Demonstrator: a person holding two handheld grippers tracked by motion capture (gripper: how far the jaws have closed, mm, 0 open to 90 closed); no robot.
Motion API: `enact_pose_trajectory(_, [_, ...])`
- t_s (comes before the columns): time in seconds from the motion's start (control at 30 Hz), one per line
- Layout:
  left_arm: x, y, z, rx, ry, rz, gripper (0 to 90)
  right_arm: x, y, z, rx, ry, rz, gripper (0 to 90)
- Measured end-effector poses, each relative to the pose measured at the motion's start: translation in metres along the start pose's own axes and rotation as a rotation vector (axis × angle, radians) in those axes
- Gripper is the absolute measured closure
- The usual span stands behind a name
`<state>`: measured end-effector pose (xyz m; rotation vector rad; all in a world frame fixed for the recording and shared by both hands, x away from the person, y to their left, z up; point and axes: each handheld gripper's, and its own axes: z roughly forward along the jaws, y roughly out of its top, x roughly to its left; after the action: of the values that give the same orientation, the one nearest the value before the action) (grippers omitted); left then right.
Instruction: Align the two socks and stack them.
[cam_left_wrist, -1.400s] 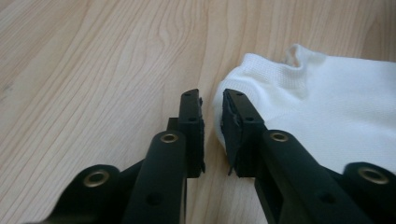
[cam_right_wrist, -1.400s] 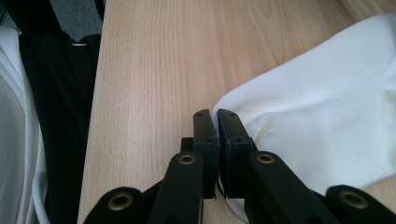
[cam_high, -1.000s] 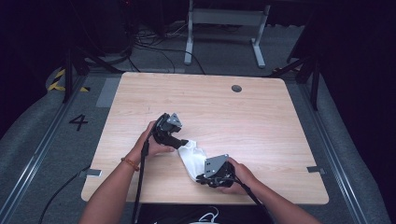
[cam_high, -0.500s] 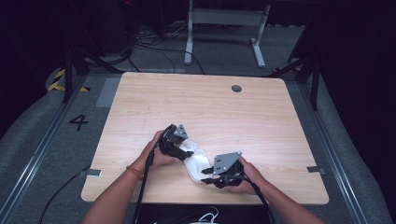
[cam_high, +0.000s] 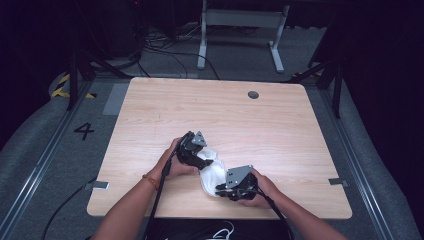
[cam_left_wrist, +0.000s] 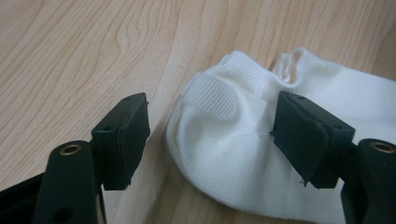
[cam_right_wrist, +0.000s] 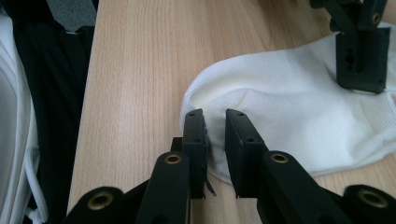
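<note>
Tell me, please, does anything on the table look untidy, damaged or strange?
Nothing looks damaged or spilled. The white sock lies crumpled on the table, its ribbed cuff bunched up instead of flat. The left gripper stands open around that cuff end. The right gripper pinches a fold at the other end.

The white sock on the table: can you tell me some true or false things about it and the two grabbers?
1. The sock is white. True.
2. The left gripper is squeezed tight on the sock. False: its jaws stand wide, the sock's ribbed cuff between them.
3. The right gripper pinches an edge of the sock. True: its jaws are nearly together with sock fabric between.
4. The sock lies on the floor. False: it lies on the wooden table.
5. A red ball sits beside the sock. False: only bare wood surrounds it.
</note>
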<state>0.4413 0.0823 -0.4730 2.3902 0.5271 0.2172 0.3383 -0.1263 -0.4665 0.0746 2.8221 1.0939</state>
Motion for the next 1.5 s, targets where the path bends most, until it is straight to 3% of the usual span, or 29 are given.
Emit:
enact_pose_trajectory(0.17, [-0.003,0.006,-0.011,-0.029,0.011,0.005,28.5,0.002,0.005,-0.011,-0.053,-0.032,-0.035,74.2])
enact_pose_trajectory(0.3, [-0.014,0.001,-0.031,-0.044,-0.042,0.003,28.1,-0.001,-0.003,-0.023,-0.055,-0.046,-0.024,73.9])
enact_pose_trajectory(0.43, [-0.035,-0.01,-0.036,-0.018,-0.091,0.027,28.5,-0.004,-0.013,-0.023,-0.057,-0.039,-0.011,71.4])
enact_pose_trajectory(0.57, [-0.048,-0.016,-0.031,0.014,-0.088,0.06,28.8,-0.001,-0.011,-0.019,-0.069,-0.014,-0.047,72.5])
enact_pose_trajectory(0.7, [-0.044,-0.022,-0.022,0.036,-0.095,0.048,27.9,-0.002,-0.008,-0.012,-0.056,-0.007,-0.073,75.1])
enact_pose_trajectory(0.9, [-0.034,-0.022,-0.015,-0.007,-0.114,0.045,27.0,-0.007,-0.012,-0.002,-0.043,0.018,-0.066,73.7])
enact_pose_trajectory(1.1, [-0.031,-0.018,-0.007,-0.042,-0.119,0.047,27.3,-0.007,-0.013,-0.001,-0.049,0.01,-0.066,70.1])
enact_pose_trajectory(1.5, [-0.031,-0.018,-0.009,-0.03,-0.109,0.028,28.3,-0.008,-0.016,0.002,-0.069,-0.032,-0.079,84.1])
